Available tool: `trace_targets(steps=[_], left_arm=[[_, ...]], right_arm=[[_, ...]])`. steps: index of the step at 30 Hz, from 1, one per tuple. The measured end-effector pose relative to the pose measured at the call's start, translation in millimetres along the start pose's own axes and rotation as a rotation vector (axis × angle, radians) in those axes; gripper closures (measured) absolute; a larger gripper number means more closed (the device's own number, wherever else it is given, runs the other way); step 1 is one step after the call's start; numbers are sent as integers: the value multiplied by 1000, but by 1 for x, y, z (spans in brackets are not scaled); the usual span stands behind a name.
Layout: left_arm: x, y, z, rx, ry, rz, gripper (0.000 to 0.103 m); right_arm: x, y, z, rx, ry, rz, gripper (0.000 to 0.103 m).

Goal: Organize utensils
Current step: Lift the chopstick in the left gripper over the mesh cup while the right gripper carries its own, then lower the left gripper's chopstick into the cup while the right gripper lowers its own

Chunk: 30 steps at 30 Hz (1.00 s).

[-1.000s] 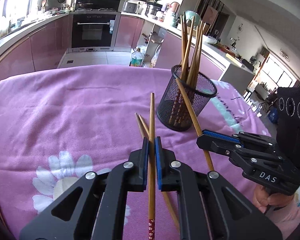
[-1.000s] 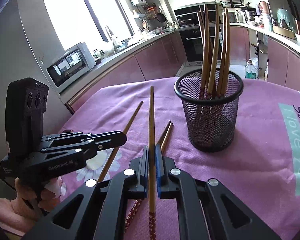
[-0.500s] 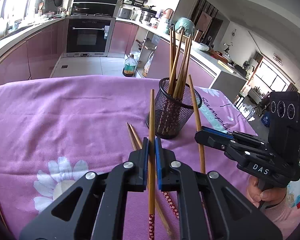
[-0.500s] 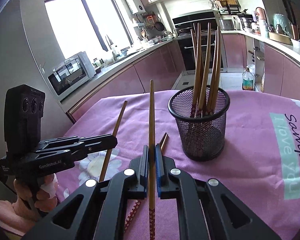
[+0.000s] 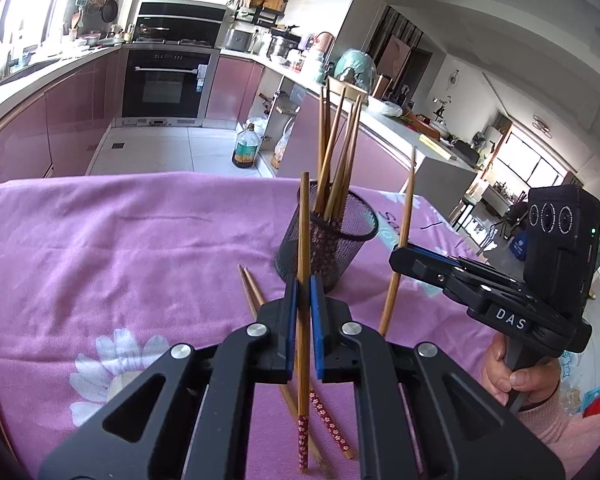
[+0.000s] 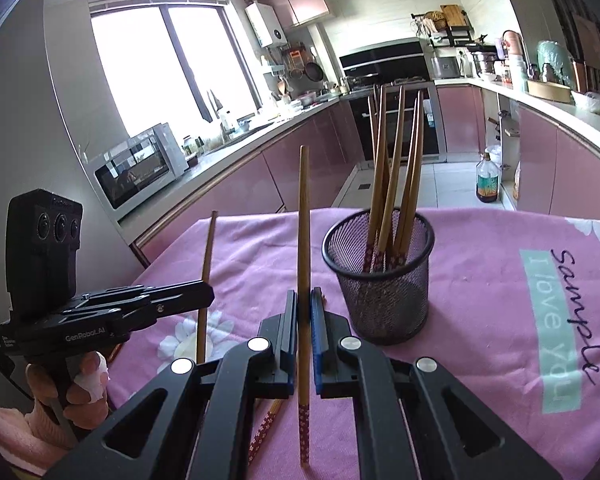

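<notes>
A black mesh cup (image 5: 327, 240) (image 6: 380, 276) stands on the pink tablecloth with several wooden chopsticks in it. My left gripper (image 5: 303, 284) is shut on one chopstick (image 5: 303, 224), held upright, above the cloth near the cup. My right gripper (image 6: 304, 300) is shut on another chopstick (image 6: 303, 216), also upright. Each gripper shows in the other's view: the right gripper (image 5: 400, 258) with its chopstick (image 5: 404, 216), the left gripper (image 6: 208, 294) with its chopstick (image 6: 206, 248). Two loose chopsticks (image 5: 252, 292) lie on the cloth under the left gripper.
The table has a pink cloth (image 5: 120, 240) with white flowers and a "Sample I love you" print (image 6: 556, 320). Kitchen counters, an oven (image 5: 164, 84) and a bottle on the floor (image 5: 245, 152) lie beyond the far edge.
Both grippers have risen and tilted their chopsticks more upright. The cup now looks farther and lower in both views. The loose chopsticks have not moved.
</notes>
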<state>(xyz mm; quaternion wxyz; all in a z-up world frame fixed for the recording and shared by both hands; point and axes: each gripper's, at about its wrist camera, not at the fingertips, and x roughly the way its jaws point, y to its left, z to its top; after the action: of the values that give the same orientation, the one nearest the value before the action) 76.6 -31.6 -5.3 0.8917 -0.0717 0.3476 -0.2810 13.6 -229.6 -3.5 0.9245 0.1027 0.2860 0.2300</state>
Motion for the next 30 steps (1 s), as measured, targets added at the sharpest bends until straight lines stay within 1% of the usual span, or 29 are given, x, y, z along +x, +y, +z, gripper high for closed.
trace_targets(steps=[2,11,19,30], left_arm=[[-4,-2,3,6,-13,-18,96],[-21,-15,25,31,-79,-52,96],[-25,-19,47,28,-128,-68,96],[-33,-28,72,52,-182,-63,96]], right_arm=[[-3,-1,3,-2,-11,-3,98],[-19,-4,21,-19,-80,-28,98],[-30,-3,34,-40,-124,-38,98],[-44,0,54,-75,-182,-53,98]])
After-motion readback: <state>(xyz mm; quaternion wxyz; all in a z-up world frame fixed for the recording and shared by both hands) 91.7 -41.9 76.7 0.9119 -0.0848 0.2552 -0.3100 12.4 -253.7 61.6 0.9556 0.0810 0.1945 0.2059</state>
